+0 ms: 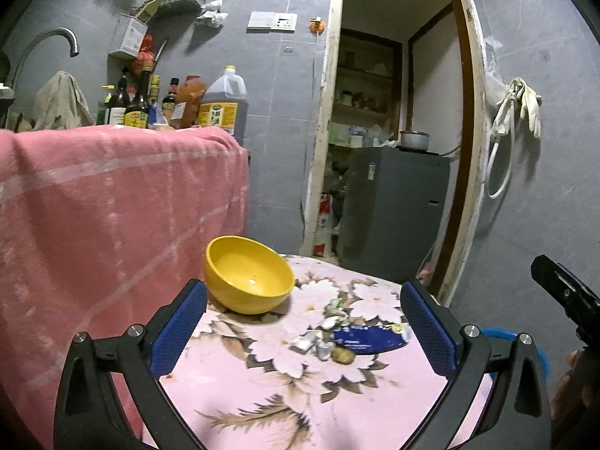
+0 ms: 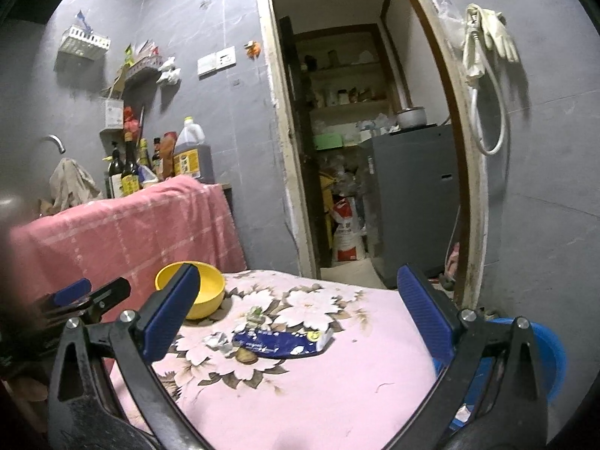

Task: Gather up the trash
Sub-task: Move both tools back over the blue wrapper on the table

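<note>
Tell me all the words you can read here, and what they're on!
None can be read for sure.
Blue wrapper on the table: white print, too blurred.
Big oil jug: yellow label, characters too blurred.
Dark sauce bottle: label too small.
White sack past the doorway: red marks, unreadable.

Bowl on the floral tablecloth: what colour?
Plain yellow, inside and out. The bowl shows best in the left wrist view, unobstructed.

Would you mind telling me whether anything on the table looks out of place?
Yes: a flattened blue wrapper, crumpled paper and a small brown scrap lie loose on the floral tablecloth, near the upright yellow bowl.
</note>
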Tool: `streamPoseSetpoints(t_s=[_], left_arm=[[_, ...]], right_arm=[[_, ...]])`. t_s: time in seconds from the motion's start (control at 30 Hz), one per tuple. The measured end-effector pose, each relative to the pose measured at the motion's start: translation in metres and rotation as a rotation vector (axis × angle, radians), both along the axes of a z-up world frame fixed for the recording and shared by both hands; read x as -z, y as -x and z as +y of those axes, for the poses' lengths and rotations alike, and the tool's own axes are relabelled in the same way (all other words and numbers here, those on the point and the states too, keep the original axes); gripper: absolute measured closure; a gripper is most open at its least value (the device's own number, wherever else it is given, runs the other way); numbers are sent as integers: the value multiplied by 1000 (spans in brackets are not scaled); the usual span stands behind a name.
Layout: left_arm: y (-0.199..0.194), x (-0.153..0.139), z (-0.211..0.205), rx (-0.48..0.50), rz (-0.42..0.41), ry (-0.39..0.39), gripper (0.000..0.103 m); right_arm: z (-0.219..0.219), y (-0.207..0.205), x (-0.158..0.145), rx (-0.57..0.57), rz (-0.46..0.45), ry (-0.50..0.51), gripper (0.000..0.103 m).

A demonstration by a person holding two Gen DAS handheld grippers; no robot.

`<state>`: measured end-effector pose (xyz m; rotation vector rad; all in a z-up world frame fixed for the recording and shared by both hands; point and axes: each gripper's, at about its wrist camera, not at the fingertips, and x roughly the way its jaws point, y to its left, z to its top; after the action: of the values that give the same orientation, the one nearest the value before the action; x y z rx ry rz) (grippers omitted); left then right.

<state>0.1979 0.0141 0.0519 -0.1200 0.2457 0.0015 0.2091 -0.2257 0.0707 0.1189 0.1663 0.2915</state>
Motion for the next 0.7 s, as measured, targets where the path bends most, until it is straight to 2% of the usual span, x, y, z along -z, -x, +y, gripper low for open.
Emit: streamPoseSetpoints(t_s=[0.37, 0.7], left_arm=[[-8, 20, 12, -13, 16, -28, 2], [-43, 41, 18, -3, 87, -48, 2]], right_arm=[[23, -18, 22, -67, 50, 73, 0], [31, -61, 46, -120, 135, 147, 0]])
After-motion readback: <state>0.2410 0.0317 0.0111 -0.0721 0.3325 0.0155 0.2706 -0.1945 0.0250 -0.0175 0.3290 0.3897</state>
